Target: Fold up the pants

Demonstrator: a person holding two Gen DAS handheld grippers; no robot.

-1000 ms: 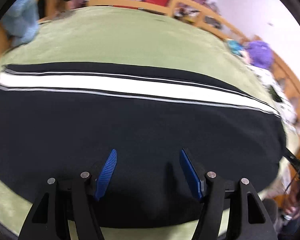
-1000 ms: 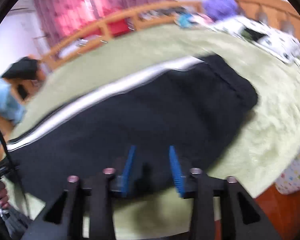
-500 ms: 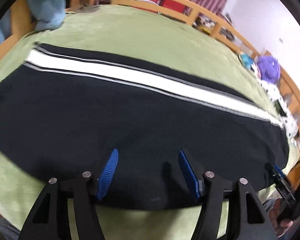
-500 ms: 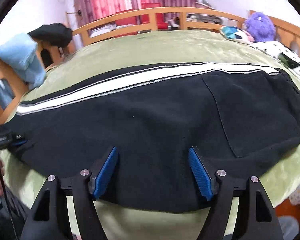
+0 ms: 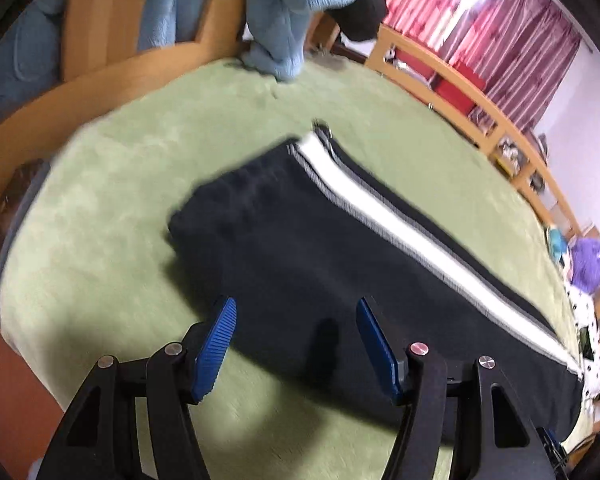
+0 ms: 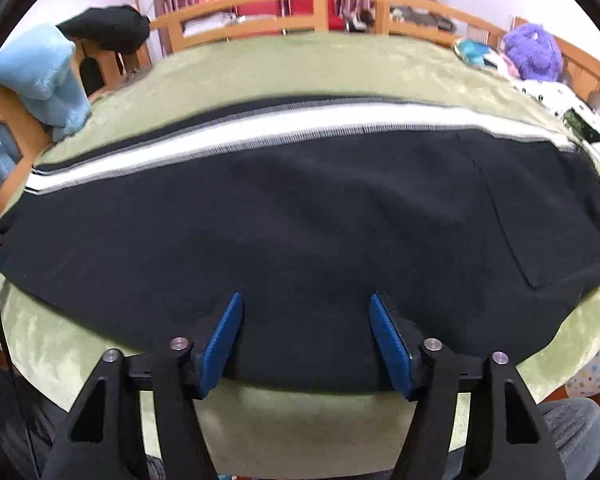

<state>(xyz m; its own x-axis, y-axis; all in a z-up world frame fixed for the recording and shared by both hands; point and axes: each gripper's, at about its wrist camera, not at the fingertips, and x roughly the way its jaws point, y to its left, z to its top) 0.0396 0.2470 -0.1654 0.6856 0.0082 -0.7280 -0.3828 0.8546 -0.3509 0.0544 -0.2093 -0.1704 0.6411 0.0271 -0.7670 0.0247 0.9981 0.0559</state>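
Black pants point(image 5: 300, 248) with a white side stripe point(image 5: 400, 216) lie flat, folded lengthwise, on the green bed cover point(image 5: 140, 152). My left gripper point(image 5: 296, 312) hovers open over the near edge close to the leg end, with only cloth below its blue pads. In the right wrist view the pants point(image 6: 300, 208) span the whole width, stripe point(image 6: 260, 128) on the far side and a back pocket point(image 6: 540, 216) at the right. My right gripper point(image 6: 306, 308) is over the middle of the near edge. Its jaws are closing, and the pads press on nothing.
A light blue fleece point(image 5: 296, 12) hangs on the wooden bed frame point(image 6: 312, 0) past the leg end, with a black garment point(image 6: 108, 26) beside it. A purple plush point(image 6: 532, 50) and a spotted white cloth point(image 6: 560, 100) lie beyond the waist end. A person's grey-clad leg point(image 6: 572, 420) shows below the bed edge.
The left gripper has swept along the pants to the leg end, so the hem and blue fleece now show. The right gripper moved toward the middle, and its jaws widened, then narrowed a little.
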